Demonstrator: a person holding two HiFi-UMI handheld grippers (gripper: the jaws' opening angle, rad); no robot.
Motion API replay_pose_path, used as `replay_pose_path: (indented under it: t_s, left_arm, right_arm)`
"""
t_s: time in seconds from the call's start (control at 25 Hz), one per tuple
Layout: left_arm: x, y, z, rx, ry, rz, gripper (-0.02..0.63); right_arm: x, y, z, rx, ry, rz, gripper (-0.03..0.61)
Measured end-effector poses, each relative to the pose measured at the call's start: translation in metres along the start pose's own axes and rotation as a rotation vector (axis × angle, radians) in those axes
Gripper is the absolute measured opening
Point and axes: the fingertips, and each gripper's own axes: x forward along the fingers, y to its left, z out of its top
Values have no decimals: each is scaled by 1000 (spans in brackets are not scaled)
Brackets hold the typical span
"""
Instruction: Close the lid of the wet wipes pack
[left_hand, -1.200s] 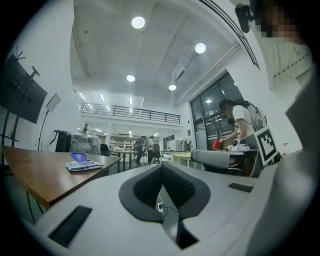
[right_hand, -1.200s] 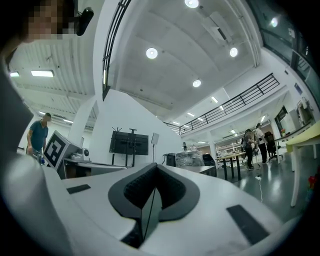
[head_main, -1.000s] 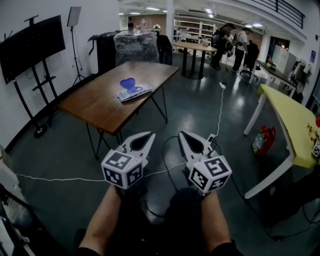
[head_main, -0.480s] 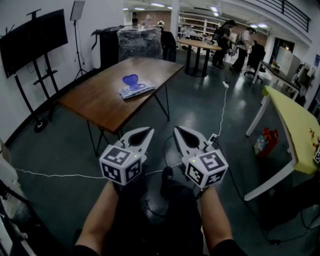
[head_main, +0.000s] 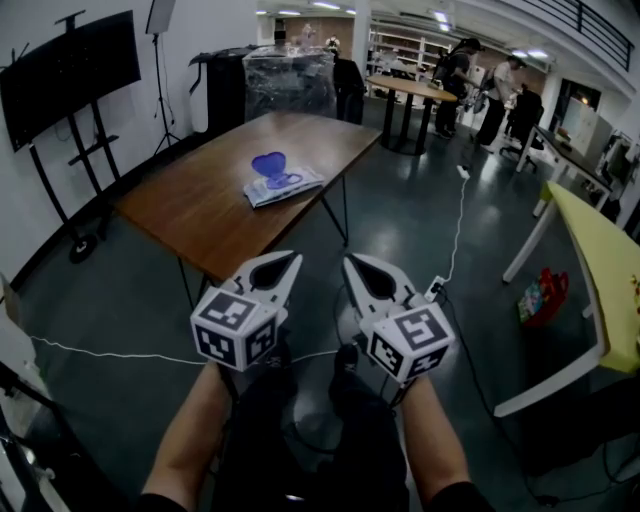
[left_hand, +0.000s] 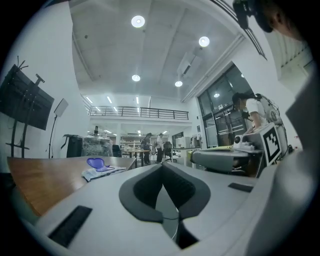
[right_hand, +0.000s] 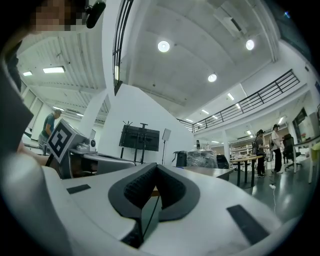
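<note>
The wet wipes pack (head_main: 284, 186) lies on the far part of a brown wooden table (head_main: 210, 205), its blue lid (head_main: 268, 164) standing open. In the left gripper view the wet wipes pack (left_hand: 102, 169) shows small at the left, well beyond the jaws. My left gripper (head_main: 291, 260) and right gripper (head_main: 350, 262) are held side by side over the floor, short of the table's near corner. Both point level toward the table, shut with nothing between them. The left gripper (left_hand: 162, 165) and right gripper (right_hand: 156, 167) show their pads meeting at the tips.
A black screen on a stand (head_main: 70, 70) is against the left wall. A yellow table (head_main: 600, 275) with white legs stands at the right, a red bag (head_main: 543, 295) under it. A white cable (head_main: 455, 225) runs across the dark floor. People (head_main: 498, 85) stand at the back.
Both grippers and the head view have moved forward toward the brown table; the pack now appears nearer and larger. Both grippers stay shut.
</note>
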Motion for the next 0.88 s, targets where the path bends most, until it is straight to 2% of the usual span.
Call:
replay_pose_path:
  t_s: [0.36, 0.56, 0.72, 0.88]
  left_arm:
    - [46, 59, -11, -6, 30, 12, 8]
    - [63, 79, -8, 9, 41, 24, 8]
    - [71, 92, -15, 16, 71, 28, 8]
    - [78, 97, -14, 22, 85, 20, 8]
  right_arm:
    - [70, -29, -16, 33, -6, 46, 9]
    - [100, -40, -17, 29, -29, 77, 9]
    - [114, -43, -21, 68, -17, 59, 9]
    - [121, -44, -20, 61, -15, 69, 9]
